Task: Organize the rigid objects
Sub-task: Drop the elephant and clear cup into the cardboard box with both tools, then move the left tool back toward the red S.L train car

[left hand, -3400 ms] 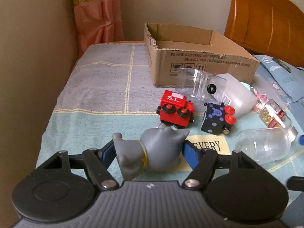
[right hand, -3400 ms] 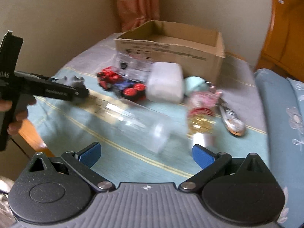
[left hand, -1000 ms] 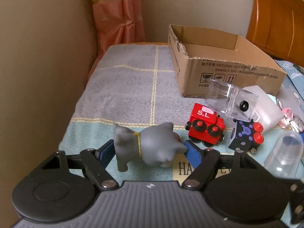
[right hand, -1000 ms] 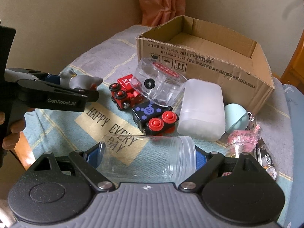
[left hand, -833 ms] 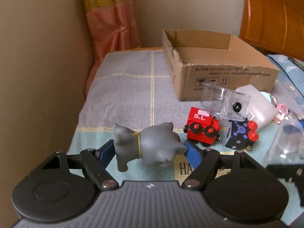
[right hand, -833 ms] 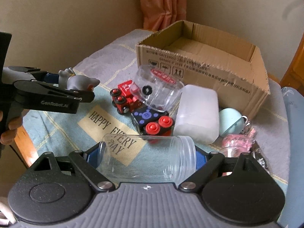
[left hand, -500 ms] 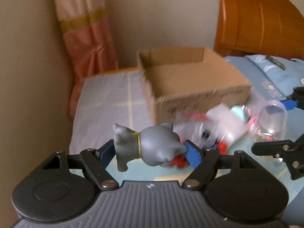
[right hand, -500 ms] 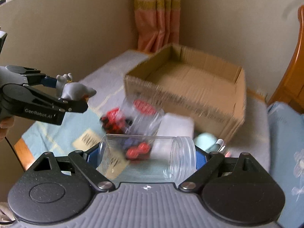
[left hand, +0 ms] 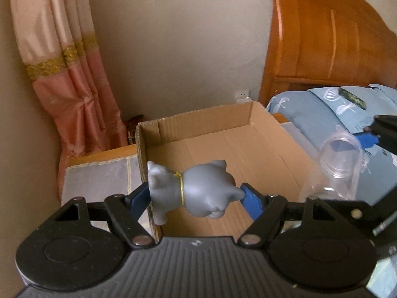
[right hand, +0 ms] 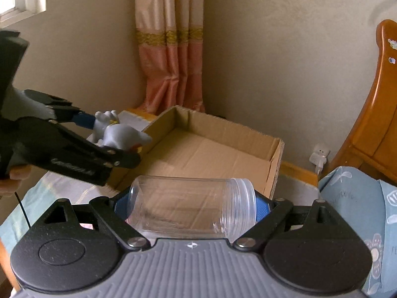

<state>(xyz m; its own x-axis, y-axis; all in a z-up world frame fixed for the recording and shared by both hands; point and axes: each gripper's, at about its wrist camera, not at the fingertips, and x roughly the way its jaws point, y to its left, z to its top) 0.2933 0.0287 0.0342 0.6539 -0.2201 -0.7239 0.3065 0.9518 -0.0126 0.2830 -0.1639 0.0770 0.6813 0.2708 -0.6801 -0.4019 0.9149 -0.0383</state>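
Observation:
My left gripper (left hand: 196, 197) is shut on a grey toy cat (left hand: 191, 190) and holds it in the air over the near left corner of an open cardboard box (left hand: 223, 154). The box looks empty inside. My right gripper (right hand: 192, 206) is shut on a clear plastic jar (right hand: 192, 206), lying sideways between the blue pads, just in front of the box (right hand: 213, 149). The jar also shows at the right of the left wrist view (left hand: 340, 159). The left gripper with the cat (right hand: 119, 131) shows at the left of the right wrist view.
A pink curtain (left hand: 74, 79) hangs in the corner behind the box. A wooden headboard (left hand: 330, 37) and blue bedding (left hand: 322, 109) are to the right. A wall plug (right hand: 320, 157) sits behind the box. Walls close in at the back and left.
Both grippers rose and moved forward from the toy-strewn cloth to the box, carrying the cat and the jar. The toys on the cloth have dropped out of view.

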